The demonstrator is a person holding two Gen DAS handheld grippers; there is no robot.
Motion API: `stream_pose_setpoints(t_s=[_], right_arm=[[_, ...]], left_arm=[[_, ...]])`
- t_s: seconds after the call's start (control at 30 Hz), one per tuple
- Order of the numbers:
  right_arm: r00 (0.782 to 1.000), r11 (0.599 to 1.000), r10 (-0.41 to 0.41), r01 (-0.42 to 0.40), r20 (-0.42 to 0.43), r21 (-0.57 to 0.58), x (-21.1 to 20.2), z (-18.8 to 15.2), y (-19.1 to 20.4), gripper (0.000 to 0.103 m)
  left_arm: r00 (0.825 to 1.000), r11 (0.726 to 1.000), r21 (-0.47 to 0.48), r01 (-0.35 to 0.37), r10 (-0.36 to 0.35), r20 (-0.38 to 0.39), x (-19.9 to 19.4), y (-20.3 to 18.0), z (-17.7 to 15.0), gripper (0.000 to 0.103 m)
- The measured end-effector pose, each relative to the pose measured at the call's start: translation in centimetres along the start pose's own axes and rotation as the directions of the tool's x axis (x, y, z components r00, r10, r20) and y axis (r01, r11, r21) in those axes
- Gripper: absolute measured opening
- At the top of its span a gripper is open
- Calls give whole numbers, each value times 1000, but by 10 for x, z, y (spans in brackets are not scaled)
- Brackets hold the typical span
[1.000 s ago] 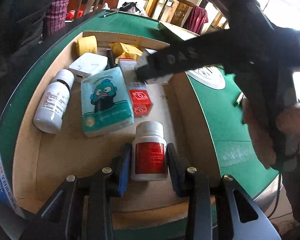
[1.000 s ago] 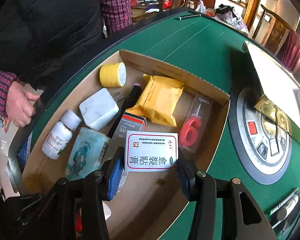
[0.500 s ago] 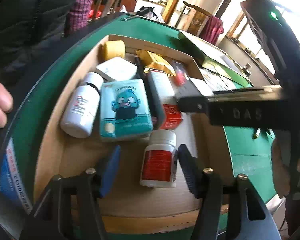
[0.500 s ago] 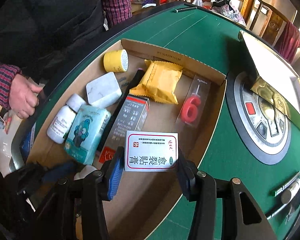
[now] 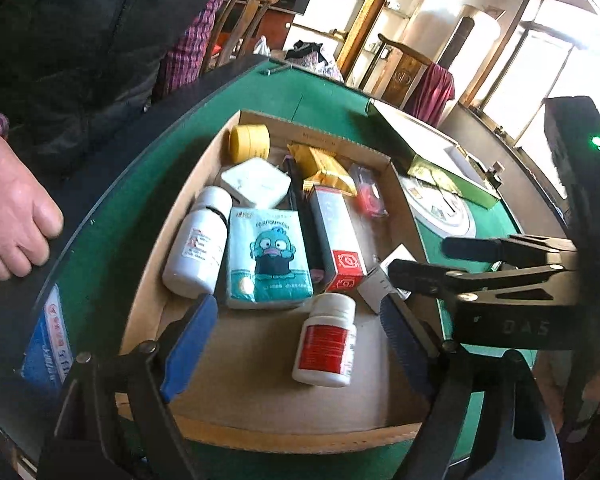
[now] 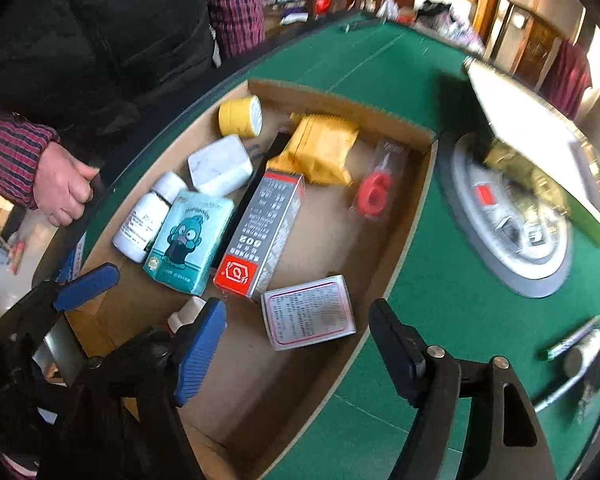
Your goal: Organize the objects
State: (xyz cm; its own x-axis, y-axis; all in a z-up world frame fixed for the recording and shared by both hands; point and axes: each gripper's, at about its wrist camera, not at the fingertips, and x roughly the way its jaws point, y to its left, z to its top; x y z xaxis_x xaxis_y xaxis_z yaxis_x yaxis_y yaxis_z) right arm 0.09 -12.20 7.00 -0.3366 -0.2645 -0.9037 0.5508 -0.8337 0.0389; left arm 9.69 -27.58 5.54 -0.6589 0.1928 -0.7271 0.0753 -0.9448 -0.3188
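A cardboard tray [image 5: 260,412] on the green table holds the objects. My left gripper [image 5: 296,308] hangs above its near end, jaws opening. The red-labelled white bottle [image 5: 326,340] lies loose on the tray floor between the pads, touching neither. My right gripper [image 6: 296,312] is opening too, above a flat white box [image 6: 308,328] that lies free by the tray's right wall. Further in lie a teal tissue pack [image 5: 266,256], a white bottle [image 5: 196,240], a grey and red carton [image 6: 264,228], a yellow packet [image 6: 324,148], yellow tape [image 5: 250,144] and a red "6" candle [image 6: 374,196].
A person's hand [image 5: 16,216] rests on the table's left rim beside a blue packet [image 5: 48,344]. Right of the tray sit a round control panel [image 6: 512,220], an open green-edged case [image 6: 540,132] and pens [image 6: 568,344].
Both grippers opened and drew back upward. The left let go of the red-labelled bottle; the right let go of the flat white box, which now lies on the tray floor.
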Motion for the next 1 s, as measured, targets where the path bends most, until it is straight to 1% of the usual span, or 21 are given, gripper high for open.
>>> stream_pose_setpoints(t_s=[0.07,0.13,0.23,0.3,0.37,0.4,0.47,0.53,0.6,0.63,0.67,0.7,0.73,0.77,0.83,0.9,0.93,0.97,1.0], right_arm=[[997,999,-51,52,55,-5,-13,-4,1,84],[986,993,-118,119,114,0,-26,-8,0,90],[956,973,-230,232,183,10,-39,-13,-2,93],[931,955,-294,295,218,30,-46,-17,-6,94],[909,939,-343,338,236,62,-51,-24,-14,95],[905,935,-354,347,236,74,-50,-25,-17,95],[897,926,-377,363,230,103,-52,-30,-28,95],[881,909,-416,398,225,125,-55,-34,-35,95],[849,881,-473,453,233,139,-63,-37,-39,95],[830,865,-502,481,246,143,-68,-38,-40,95],[798,839,-543,525,262,140,-74,-39,-38,96],[775,819,-571,558,270,130,-78,-39,-36,98],[742,789,-607,604,284,107,-80,-38,-31,99],[698,749,-644,658,311,74,-83,-35,-23,99],[627,678,-691,735,361,22,-86,-31,-9,102],[550,594,-721,804,422,-33,-85,-28,7,103],[524,561,-724,826,448,-60,-82,-26,14,103],[521,549,-719,832,459,-83,-80,-26,18,103],[533,556,-712,826,457,-98,-79,-25,18,103]], left_arm=[[1000,1000,5,-18,18,18,-5,-2,1,85],[999,999,6,-36,36,23,-6,-3,3,86],[996,996,27,-87,86,24,-7,-12,4,86],[993,992,51,-118,116,37,-8,-21,7,87],[985,982,84,-169,164,60,-7,-34,9,89],[981,978,96,-187,181,70,-7,-39,9,90],[977,971,121,-207,199,78,-2,-52,12,92],[977,968,138,-209,202,62,6,-59,15,92],[977,964,163,-212,209,39,18,-66,19,92],[977,962,168,-215,213,28,22,-68,21,92],[977,962,174,-211,212,14,28,-70,24,92],[978,962,175,-208,210,7,31,-71,25,92],[977,962,174,-210,213,2,35,-71,25,92],[976,960,177,-216,220,-2,38,-72,26,92],[976,960,178,-215,219,-7,41,-74,27,92],[977,963,176,-205,211,-14,42,-75,28,92],[978,963,175,-204,210,-16,42,-75,28,92],[977,962,177,-208,214,-13,41,-76,28,92],[975,960,181,-214,220,-12,41,-76,28,92]])
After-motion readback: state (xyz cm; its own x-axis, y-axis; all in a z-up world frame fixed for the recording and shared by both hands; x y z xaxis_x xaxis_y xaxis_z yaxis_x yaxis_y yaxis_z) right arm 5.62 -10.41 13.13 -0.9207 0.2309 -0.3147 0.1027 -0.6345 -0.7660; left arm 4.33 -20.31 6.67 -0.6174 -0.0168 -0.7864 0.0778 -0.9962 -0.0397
